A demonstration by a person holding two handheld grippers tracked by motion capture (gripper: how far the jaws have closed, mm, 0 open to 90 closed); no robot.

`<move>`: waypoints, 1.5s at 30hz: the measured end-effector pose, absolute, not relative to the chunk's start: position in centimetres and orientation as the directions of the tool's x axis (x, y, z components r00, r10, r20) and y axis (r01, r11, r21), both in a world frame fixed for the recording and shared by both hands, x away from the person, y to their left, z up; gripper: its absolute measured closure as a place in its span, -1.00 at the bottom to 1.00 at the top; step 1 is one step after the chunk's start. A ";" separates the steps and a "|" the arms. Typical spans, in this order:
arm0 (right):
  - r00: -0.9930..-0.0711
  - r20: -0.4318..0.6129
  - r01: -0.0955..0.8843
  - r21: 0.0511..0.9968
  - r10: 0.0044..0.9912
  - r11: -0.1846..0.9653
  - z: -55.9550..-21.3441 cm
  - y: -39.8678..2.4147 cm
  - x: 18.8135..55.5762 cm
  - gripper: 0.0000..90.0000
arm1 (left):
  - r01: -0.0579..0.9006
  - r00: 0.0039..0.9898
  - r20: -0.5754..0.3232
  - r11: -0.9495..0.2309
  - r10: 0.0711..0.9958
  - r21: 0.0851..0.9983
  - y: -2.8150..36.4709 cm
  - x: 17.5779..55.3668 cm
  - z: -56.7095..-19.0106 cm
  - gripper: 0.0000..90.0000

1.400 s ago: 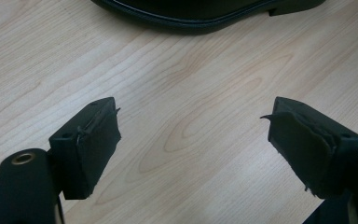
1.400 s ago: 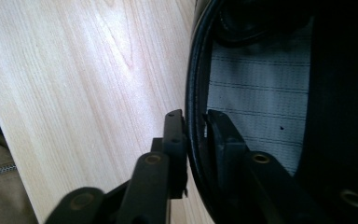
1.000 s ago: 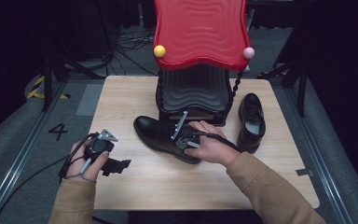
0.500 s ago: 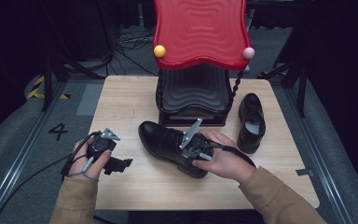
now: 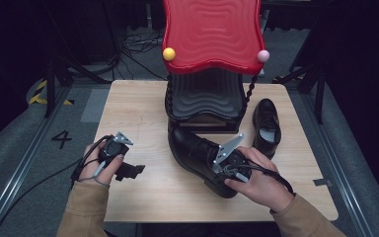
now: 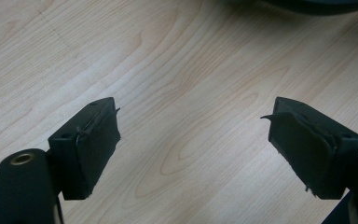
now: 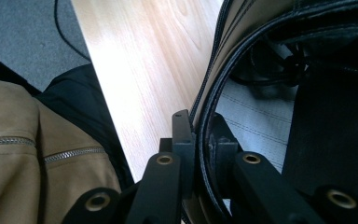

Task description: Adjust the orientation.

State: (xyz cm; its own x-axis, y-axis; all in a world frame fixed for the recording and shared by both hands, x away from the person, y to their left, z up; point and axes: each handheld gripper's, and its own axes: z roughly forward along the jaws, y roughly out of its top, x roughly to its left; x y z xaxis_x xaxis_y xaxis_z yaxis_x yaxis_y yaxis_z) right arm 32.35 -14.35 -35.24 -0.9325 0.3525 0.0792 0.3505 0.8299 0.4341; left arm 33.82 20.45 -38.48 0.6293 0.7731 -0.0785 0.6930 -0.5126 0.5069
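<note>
A black leather shoe (image 5: 190, 148) lies slantwise in the middle of the wooden table (image 5: 138, 108), its toe toward the stand. My right gripper (image 5: 223, 170) is at the shoe's heel end, in the person's right hand. In the right gripper view my right gripper (image 7: 200, 135) is shut on the shoe's collar rim (image 7: 214, 88), one jaw inside the shoe and one outside. My left gripper (image 5: 128, 172) rests low at the table's left front. In the left gripper view my left gripper (image 6: 193, 135) stands open over bare wood, nothing between its jaws.
A second black shoe (image 5: 266, 126) lies at the right of the table, toe pointing away. A stand with a red wavy top (image 5: 212, 34) over a black shelf (image 5: 205, 96) occupies the back middle. A tan sleeve (image 7: 23, 154) shows in the right gripper view.
My right gripper has moved right and toward the near edge, taking the held shoe with it. The left gripper has stayed put.
</note>
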 end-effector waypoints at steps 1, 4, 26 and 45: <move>-0.928 0.083 0.361 0.435 0.362 0.825 -35.3 -14.6 32.4 0.89 | 0.692 0.630 -0.077 -0.513 0.773 0.508 20.5 33.8 -38.5 -0.63; -0.913 0.077 0.391 0.439 0.400 0.809 -35.6 -15.2 32.5 0.89 | 0.694 0.627 -0.077 -0.511 0.775 0.507 20.5 33.8 -38.5 -0.63; -0.787 0.044 0.564 0.457 0.615 0.688 -41.6 -14.9 30.9 0.84 | 0.698 0.628 -0.083 -0.512 0.774 0.501 20.3 33.8 -38.7 -0.63; -0.806 0.114 0.566 0.436 0.581 0.699 -41.3 -15.3 30.5 0.78 | 0.697 0.635 -0.088 -0.521 0.767 0.493 20.3 33.9 -38.8 -0.63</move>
State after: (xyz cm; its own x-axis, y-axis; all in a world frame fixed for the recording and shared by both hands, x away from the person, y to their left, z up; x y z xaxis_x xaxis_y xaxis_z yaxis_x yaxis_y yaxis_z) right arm 30.47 -15.32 -41.31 -0.8058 0.5812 0.1139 0.5661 0.6993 0.4364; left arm 33.92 20.30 -38.85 0.6354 0.7671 -0.0882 0.6969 -0.5205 0.4934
